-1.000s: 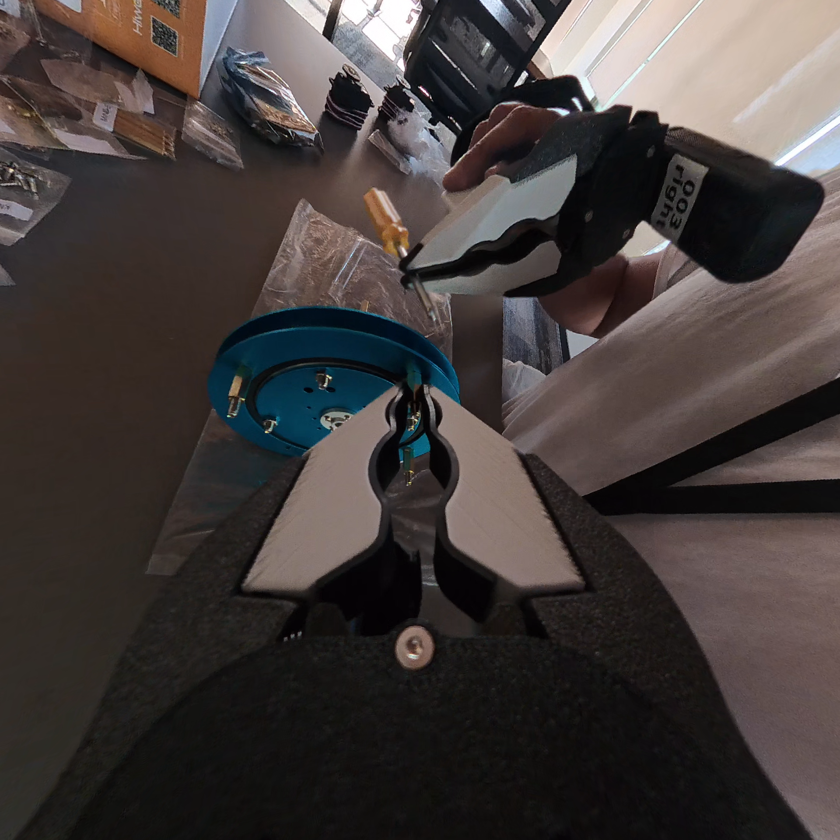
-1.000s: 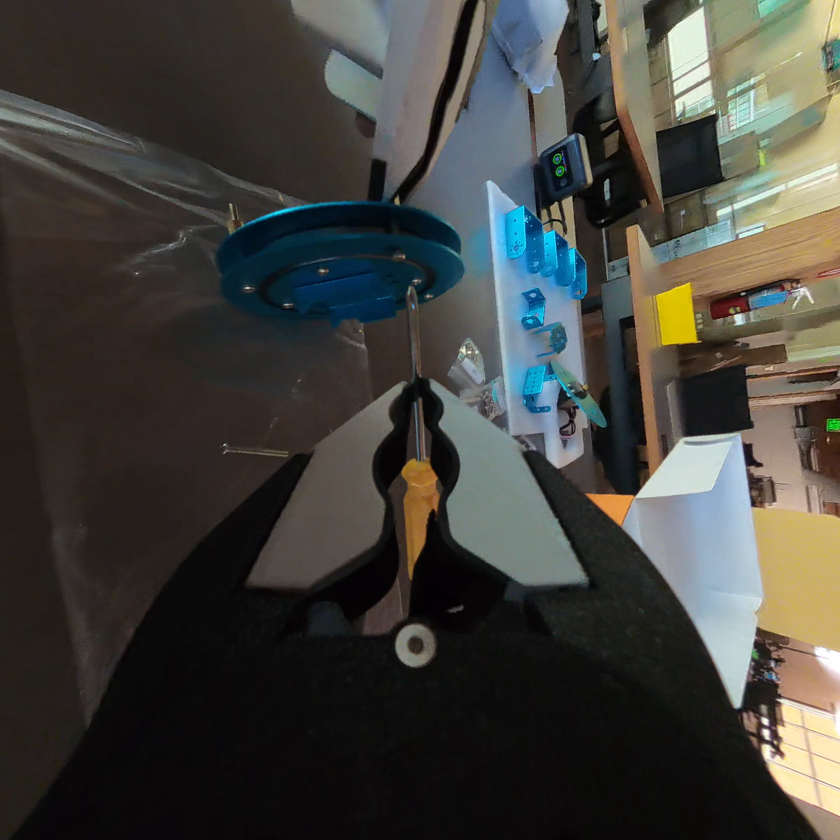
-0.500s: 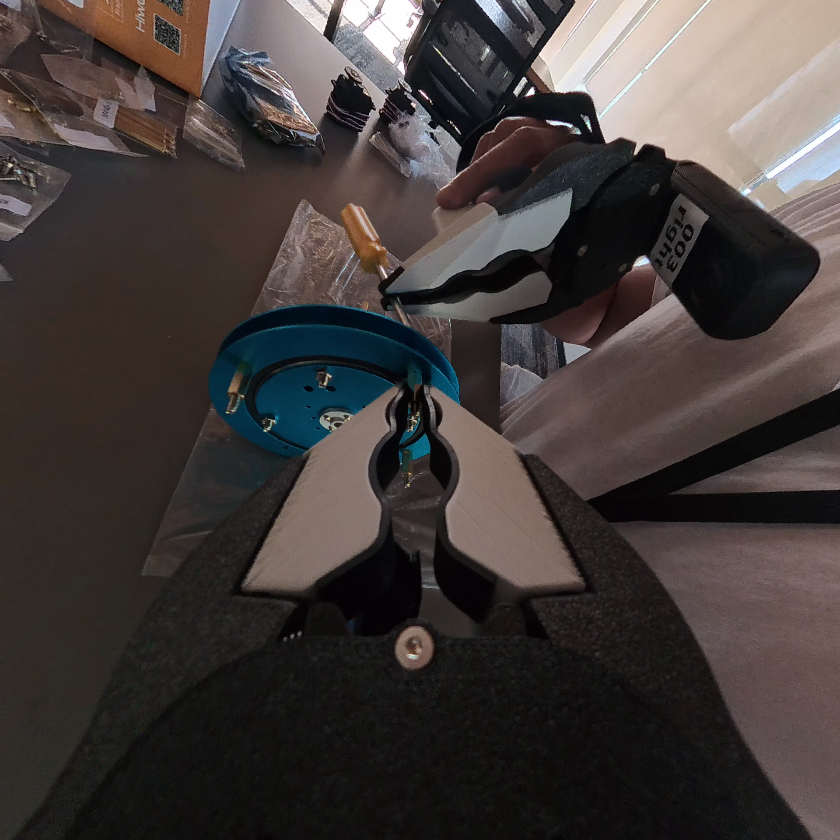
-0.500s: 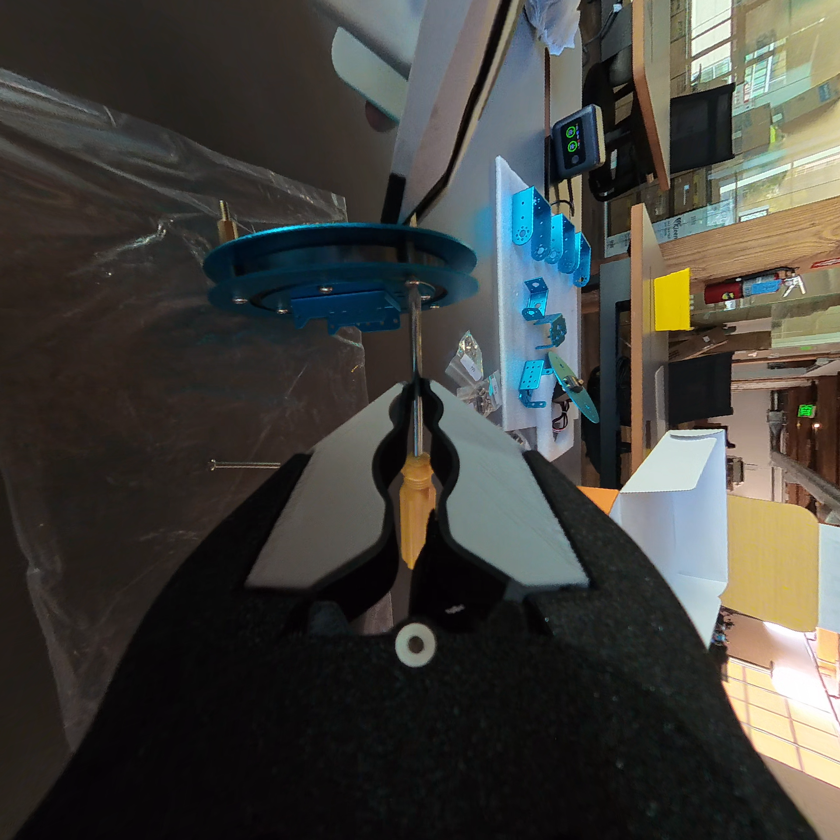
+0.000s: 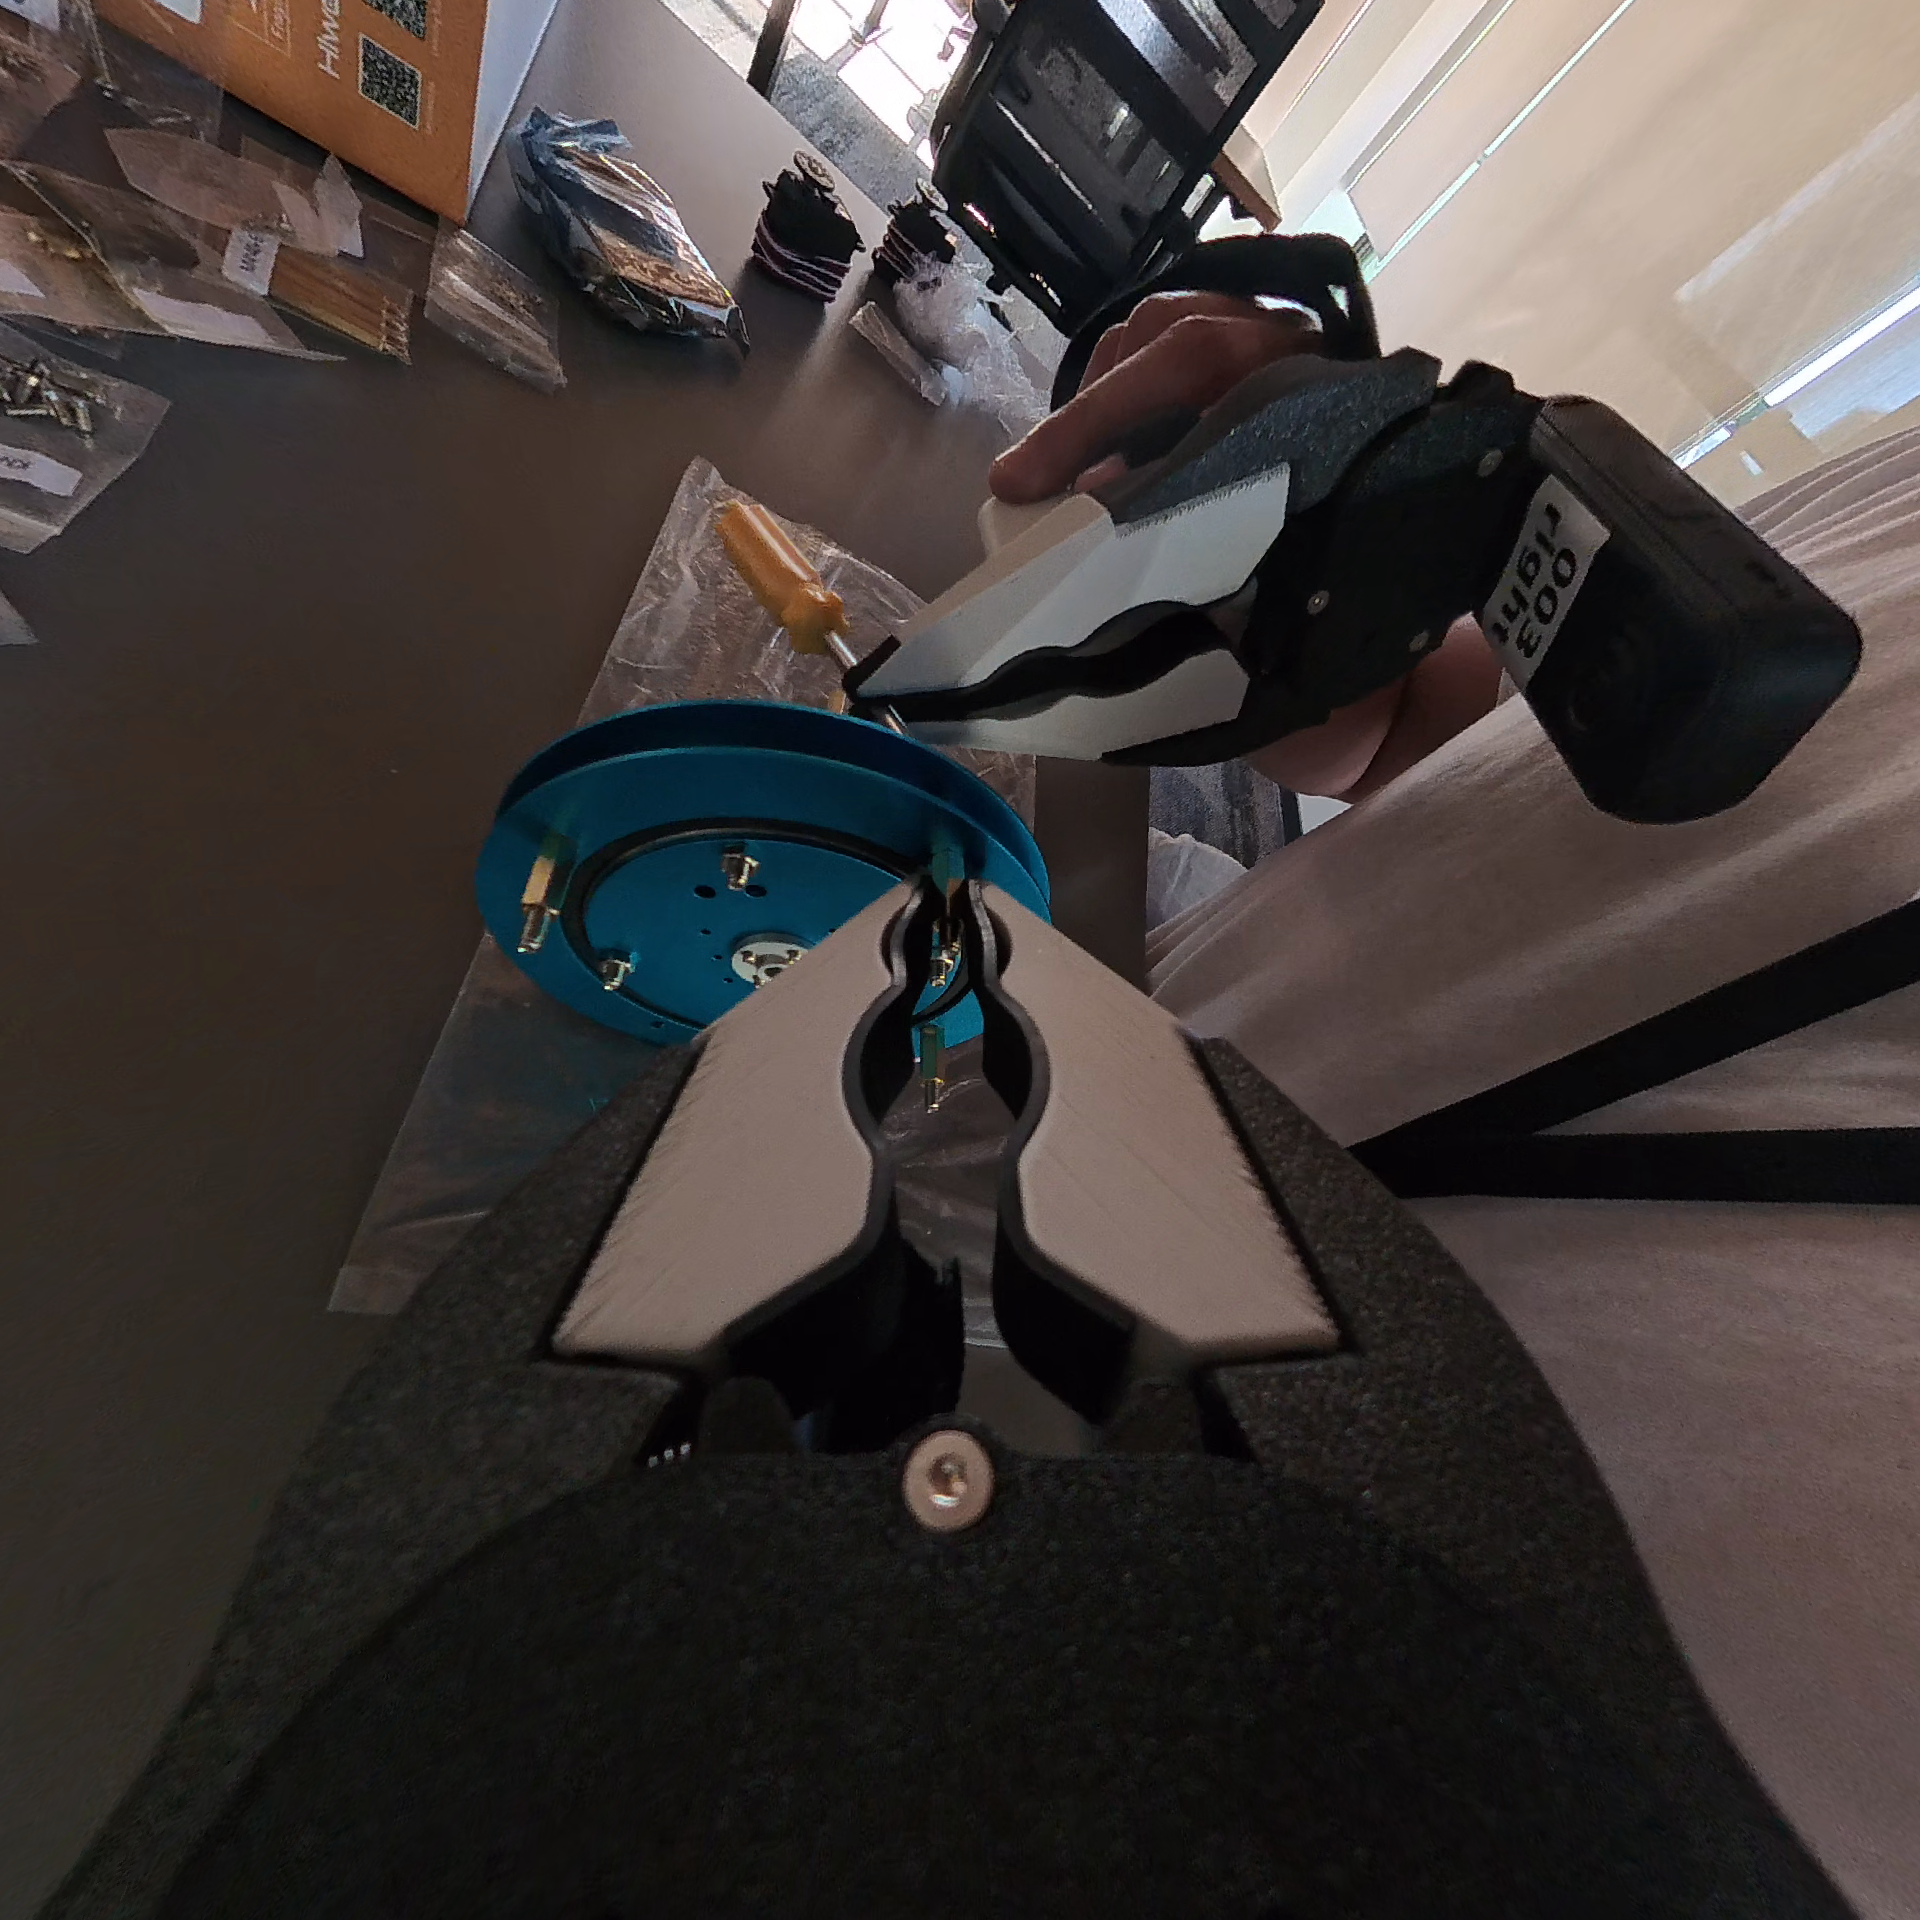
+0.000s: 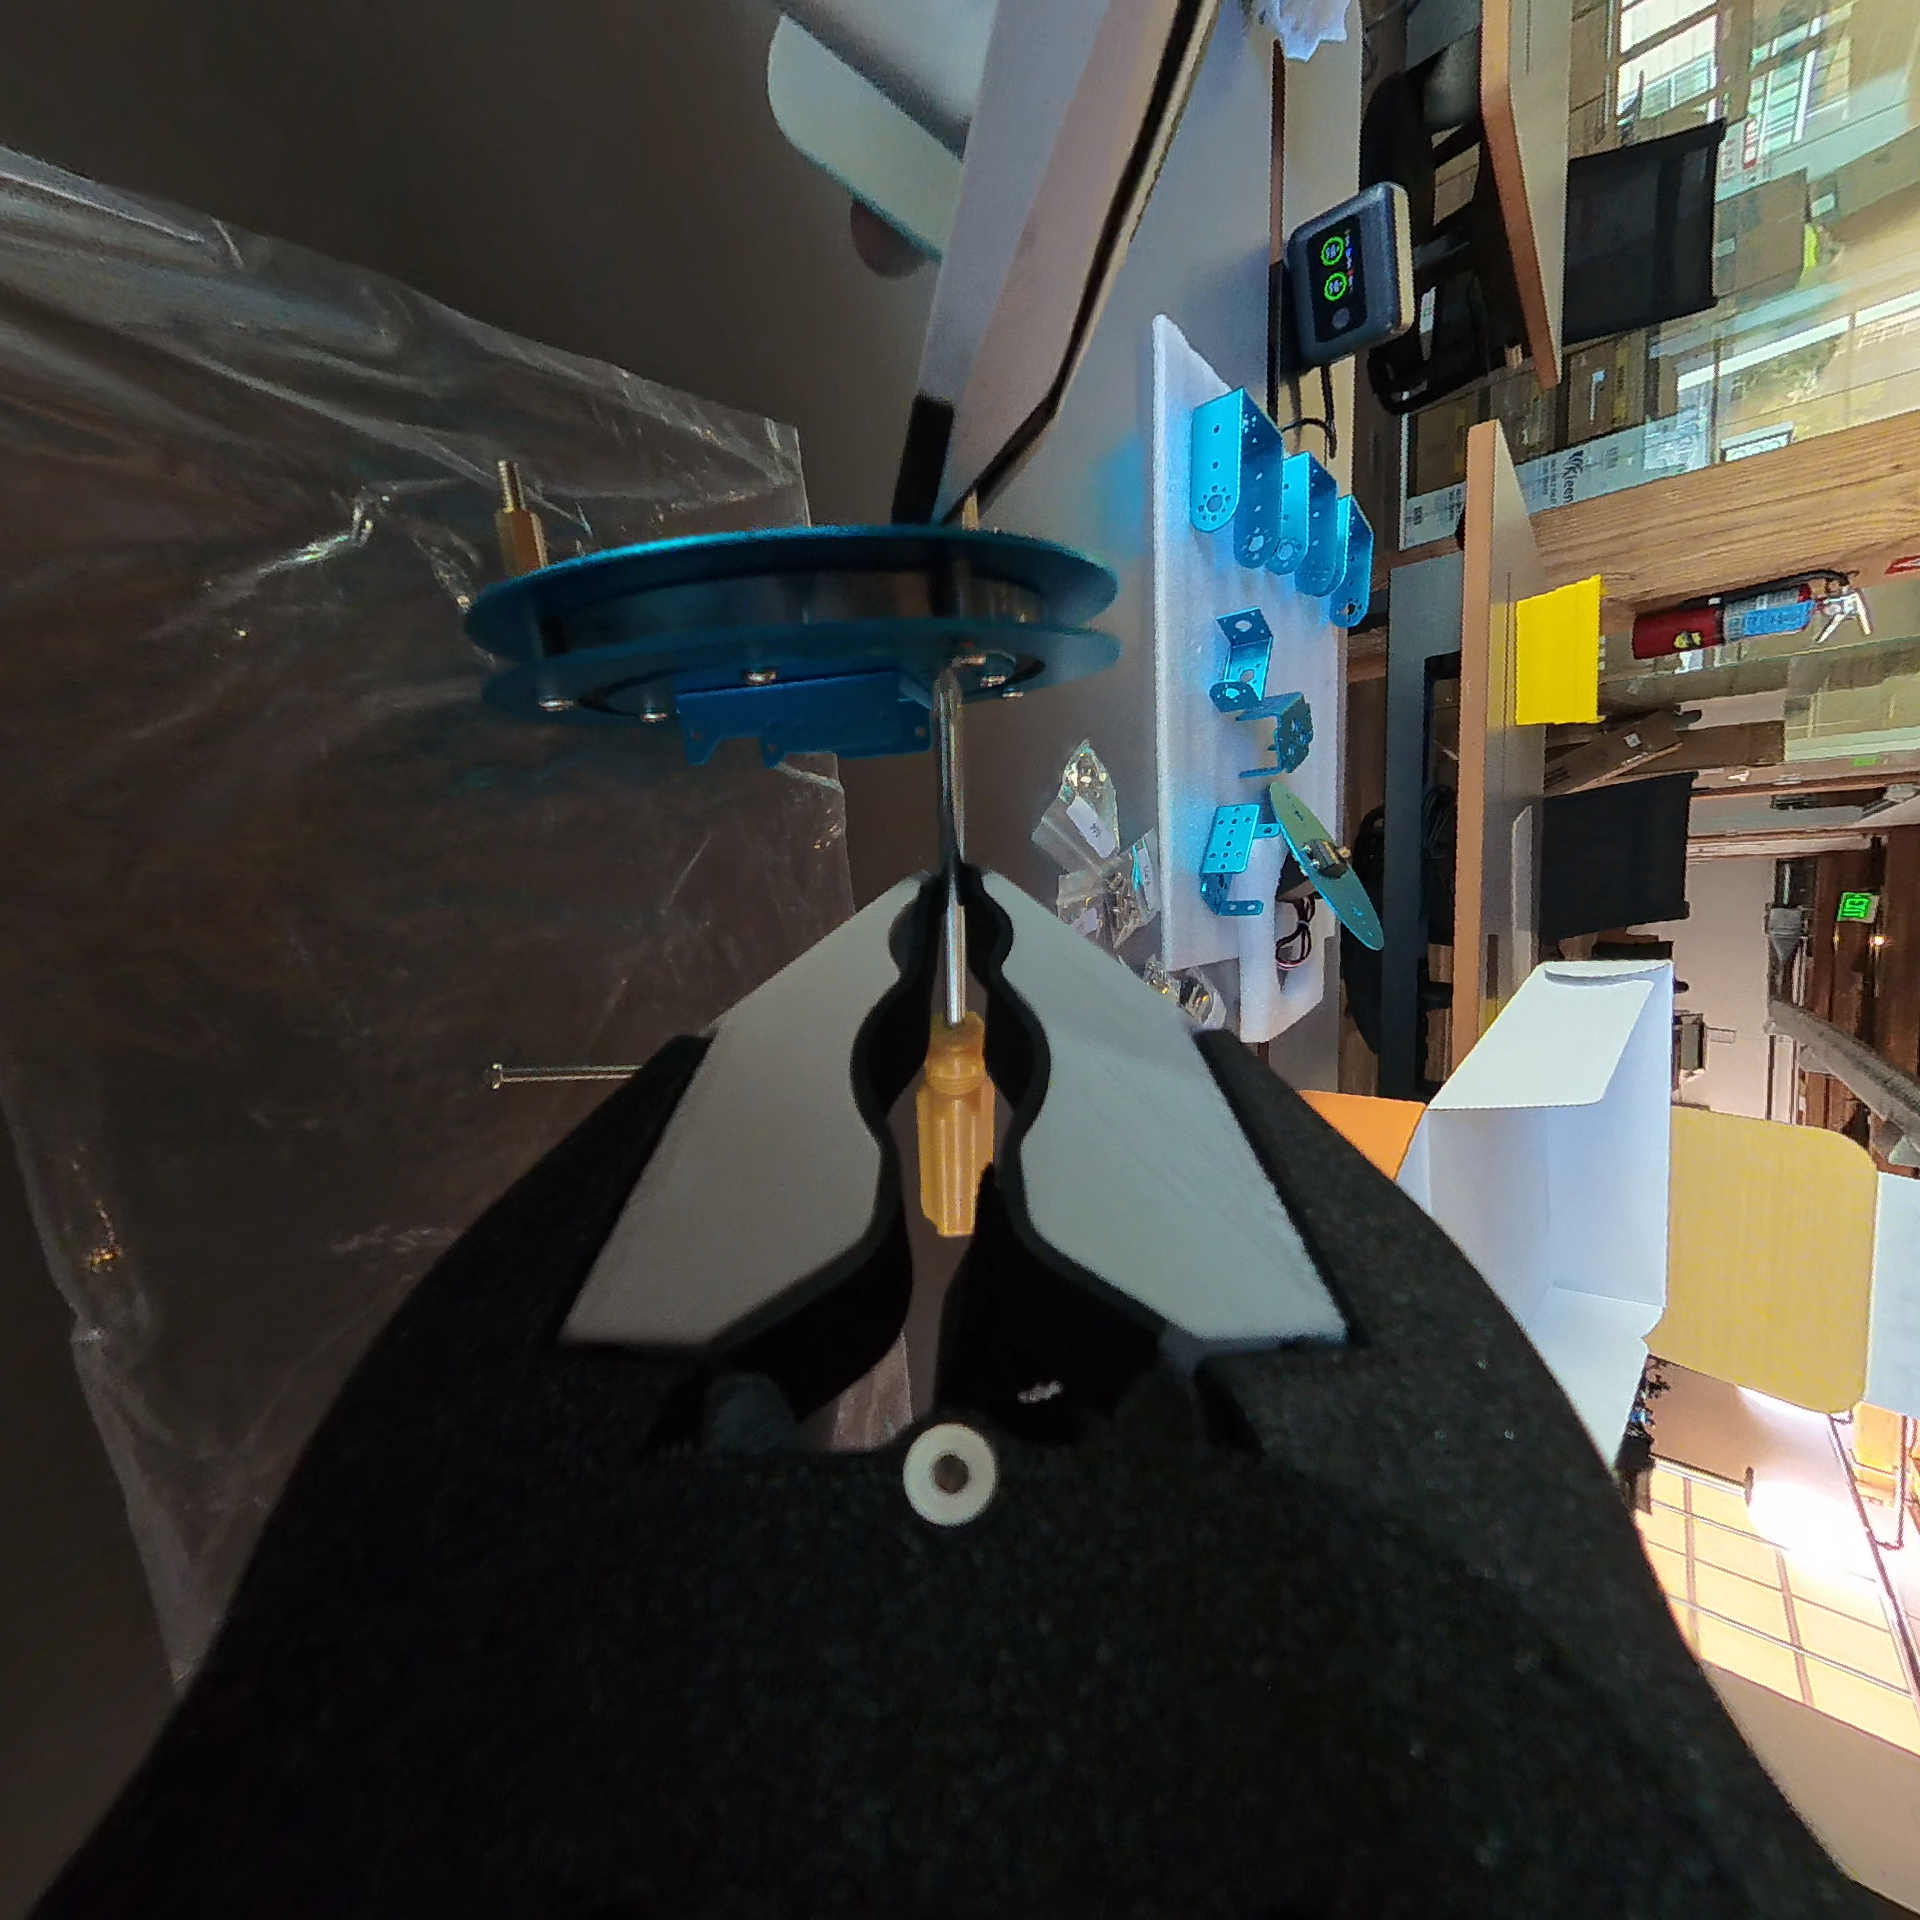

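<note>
Right gripper (image 6: 948,883): its two fingers are pressed together on the metal shaft of a small screwdriver (image 6: 951,1132). The orange handle lies back between the fingers, and the tip touches the lower face of the blue disc (image 6: 790,623), near the rim.
Right gripper from the other side (image 5: 883,696): it comes in from the right, above the disc edge, and the orange handle (image 5: 774,582) sticks out behind it toward the table.
Left gripper (image 5: 940,894): the fingers are clamped on the rim of the blue disc (image 5: 665,904), beside a brass post. The disc is held tilted above a clear plastic bag (image 5: 707,582).
Disc: two round blue plates joined with a gap between them; brass posts (image 5: 542,894) stand out from one face and a blue bracket (image 6: 800,717) is fixed to the other.
Room under the disc: the plastic bag (image 6: 312,727) is spread on the dark table (image 5: 260,623). One long thin screw (image 6: 566,1072) lies on it, well apart from the disc.
Room to the left side: free dark table, then small bags of screws (image 5: 62,416) and an orange box (image 5: 343,83) far along the edge.
Room to the right side: the table edge is close and the person's clothing (image 5: 1558,1039) lies just beyond it.
Farther off: a white foam tray (image 6: 1278,727) with blue brackets, and an open white carton (image 6: 1538,1143).
</note>
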